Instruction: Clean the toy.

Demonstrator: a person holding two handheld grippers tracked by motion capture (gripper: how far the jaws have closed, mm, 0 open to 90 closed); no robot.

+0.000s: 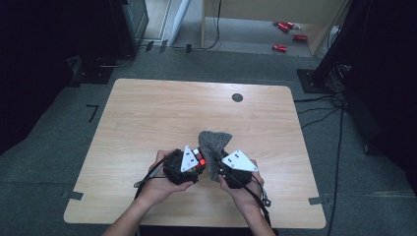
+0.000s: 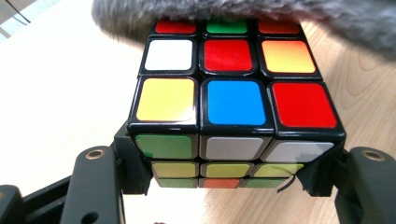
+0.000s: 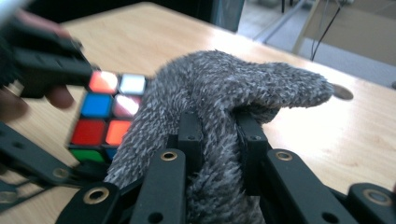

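Grey cloth: your right gripper (image 3: pixel 218 140) is clamped on a fuzzy grey cloth (image 3: pixel 233 88); both black jaws pinch a fold of it, and the free part rises above and beyond them.
Cloth position: in the high view the grey cloth (image 1: pixel 212 147) stands between your two grippers, above the near middle of the wooden table (image 1: pixel 147 113), its upper corner pointing away from you.
Cube grip: your left gripper (image 2: pixel 224 172) is clenched on a Rubik's cube (image 2: pixel 233 100); one jaw presses each lower side of the cube.
Cube position: the Rubik's cube (image 1: pixel 198 158) sits just left of the cloth in the high view, held off the tabletop at the front of the left gripper (image 1: pixel 183 167).
Contact: in the left gripper view the grey cloth (image 2: pixel 280 14) lies over the far edge of the cube's upper face. In the right gripper view the cloth touches the cube (image 3: pixel 105 114) on the cube's right side.
Cube face toward you: centre row white, red, orange; near row yellow, blue, red.
Right gripper location: the right gripper (image 1: pixel 236 169) is near the table's front edge, just right of the cloth.
Table mark: a dark round disc (image 1: pixel 237 97) lies near the far edge, well apart from both tools.
Floor: red items (image 1: pixel 285 29) lie on the floor beyond the table.
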